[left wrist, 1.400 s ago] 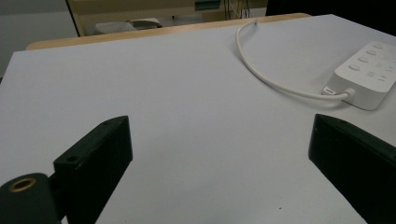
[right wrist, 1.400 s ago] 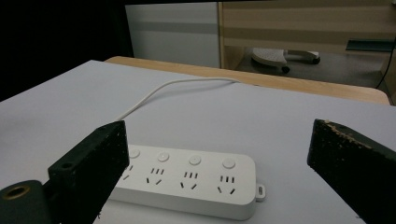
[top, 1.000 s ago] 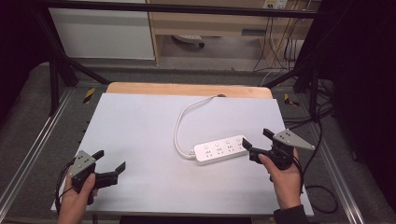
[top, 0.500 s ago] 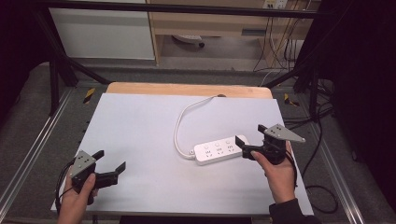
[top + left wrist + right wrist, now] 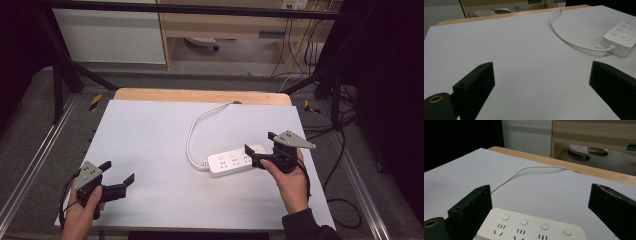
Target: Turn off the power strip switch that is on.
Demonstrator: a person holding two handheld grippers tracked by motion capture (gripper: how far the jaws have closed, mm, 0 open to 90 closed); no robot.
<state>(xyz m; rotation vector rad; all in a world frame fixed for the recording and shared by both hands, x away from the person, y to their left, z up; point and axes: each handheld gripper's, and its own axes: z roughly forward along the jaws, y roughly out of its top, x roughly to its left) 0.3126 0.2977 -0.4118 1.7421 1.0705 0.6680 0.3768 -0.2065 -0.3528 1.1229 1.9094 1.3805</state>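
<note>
Two grippers work over one white table point(image 5: 150, 135). The power strip point(image 5: 235, 161) lies right of centre, its long axis running left to right, its cord point(image 5: 192, 135) curving away toward the far edge. The right gripper point(image 5: 261, 154) stands at the strip's right end, jaws spread wide with that end between them, pads not yet pressing. The left gripper point(image 5: 119, 177), also spread and holding nothing, rests well apart near the front left corner, so the right hand point(image 5: 290, 182) is nearer.

The high view looks forward and down from above; each gripper view rides low and close over the white table point(image 5: 150, 135) — both share the power strip point(image 5: 531, 226) and its cord point(image 5: 566, 37)
</note>
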